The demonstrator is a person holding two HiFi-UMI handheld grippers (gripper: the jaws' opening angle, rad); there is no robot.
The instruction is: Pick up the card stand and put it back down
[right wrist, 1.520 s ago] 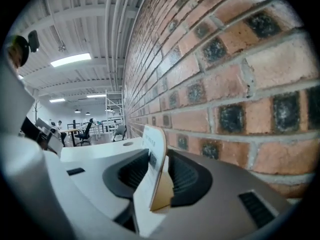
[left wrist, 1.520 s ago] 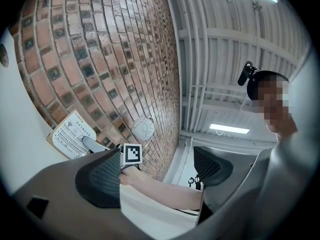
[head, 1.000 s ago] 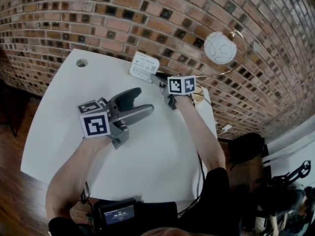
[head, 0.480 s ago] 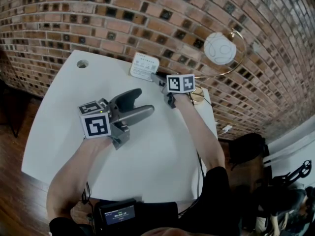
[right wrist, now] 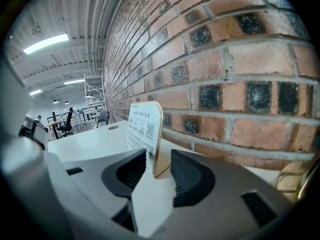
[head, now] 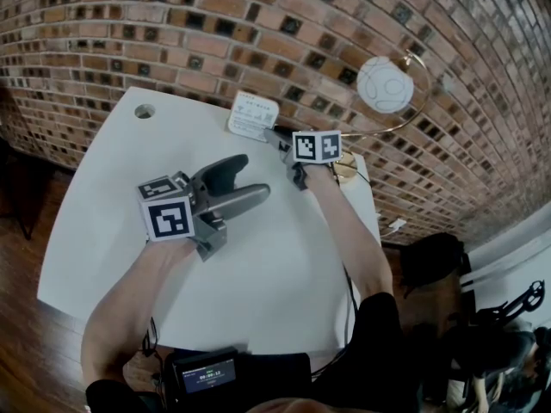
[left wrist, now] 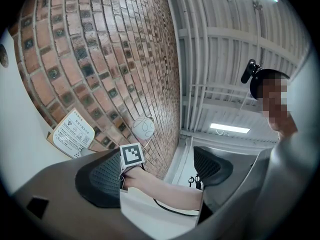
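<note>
At bench (head: 103, 213) 12 o'clock, right claw (right wrist: 157, 171) sits apart astride stand (right wrist: 144, 129); left claw (left wrist: 156, 171) apart, empty. Looks light, stiff, slick; pinch low edge.

Card stand (right wrist: 144, 129) between right fingers: smooth printed white face, glossy gold-toned edge. Pads (right wrist: 192, 179): black, ribbed, matt, rubber-like. Right gripper (right wrist: 159, 169) shell: grey matt plastic. Table (head: 112, 196) under fingers: smooth matt white. Wall (right wrist: 240, 59) beyond fingertips: rough red brick.
</note>
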